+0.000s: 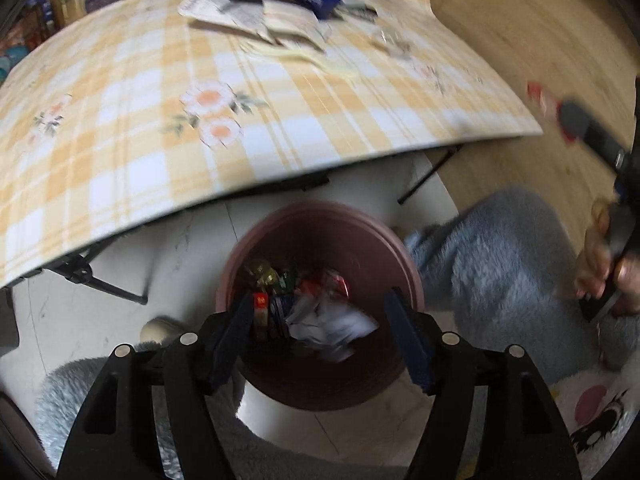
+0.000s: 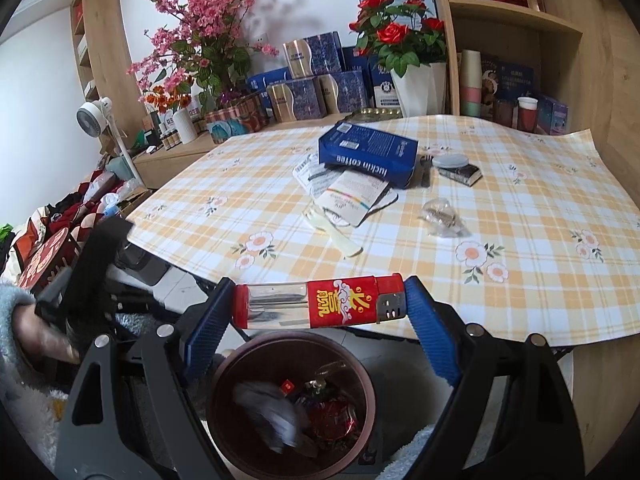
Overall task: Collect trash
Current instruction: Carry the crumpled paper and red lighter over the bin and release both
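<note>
Red-capped and clear-bodied, a lighter (image 2: pixel 318 306) sits crosswise between the blue pads of the right gripper (image 2: pixel 318 308), its long axis level from pad to pad, the metal striker end against the right-hand pad and the red base against the left; the jaws stand wide and pinch it end to end. It hangs just off the near edge of a table (image 2: pixel 540 280) covered in yellow plaid with flower prints, above a brown waste bin (image 2: pixel 224 392) on the pale floor. Inside the bin lie crumpled white paper (image 1: pixel 332 324), a red wrapper (image 2: pixel 332 420) and other small scraps. The left gripper (image 1: pixel 320 320) points steeply down over the same bin, jaws spread and nothing pressed between the pads. Further along the tabletop, toward its far edge, lie a blue coffee box (image 2: pixel 368 152), printed leaflets (image 2: pixel 348 196), a pale plastic fork (image 2: pixel 332 232), a crumpled clear wrapper (image 2: pixel 440 216) and a small dark box (image 2: pixel 460 172) with a grey lid on it. Boxes and artificial flowers (image 2: pixel 200 28) crowd the shelf behind. A fluffy blue sleeve (image 1: pixel 488 248) shows beside the bin.
</note>
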Demonstrator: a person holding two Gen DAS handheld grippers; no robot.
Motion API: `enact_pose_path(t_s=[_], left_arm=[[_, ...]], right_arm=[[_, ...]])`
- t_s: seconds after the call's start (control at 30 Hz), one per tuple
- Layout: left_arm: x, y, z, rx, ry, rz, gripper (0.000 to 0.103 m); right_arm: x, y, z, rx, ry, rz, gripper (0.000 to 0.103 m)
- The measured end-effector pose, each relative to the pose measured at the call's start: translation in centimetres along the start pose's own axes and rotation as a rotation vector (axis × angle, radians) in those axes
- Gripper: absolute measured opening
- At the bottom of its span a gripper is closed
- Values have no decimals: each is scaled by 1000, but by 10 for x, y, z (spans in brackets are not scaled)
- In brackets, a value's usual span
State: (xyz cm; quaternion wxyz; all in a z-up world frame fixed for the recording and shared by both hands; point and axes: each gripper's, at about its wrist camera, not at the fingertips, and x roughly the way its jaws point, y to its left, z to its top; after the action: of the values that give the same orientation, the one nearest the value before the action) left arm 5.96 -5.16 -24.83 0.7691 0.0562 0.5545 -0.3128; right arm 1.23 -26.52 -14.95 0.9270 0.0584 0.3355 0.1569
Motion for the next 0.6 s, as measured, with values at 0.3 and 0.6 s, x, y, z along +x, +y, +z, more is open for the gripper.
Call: enact_pose_path(t_s=[0.3,0.6], left_arm=[[-67,20,-4,-124,-361,7,93],[-93,29,-10,-183,-524,110,96]], right_arm=[[33,22,-22,-60,111,29,84],[60,43,-33,-92,183,72,84]])
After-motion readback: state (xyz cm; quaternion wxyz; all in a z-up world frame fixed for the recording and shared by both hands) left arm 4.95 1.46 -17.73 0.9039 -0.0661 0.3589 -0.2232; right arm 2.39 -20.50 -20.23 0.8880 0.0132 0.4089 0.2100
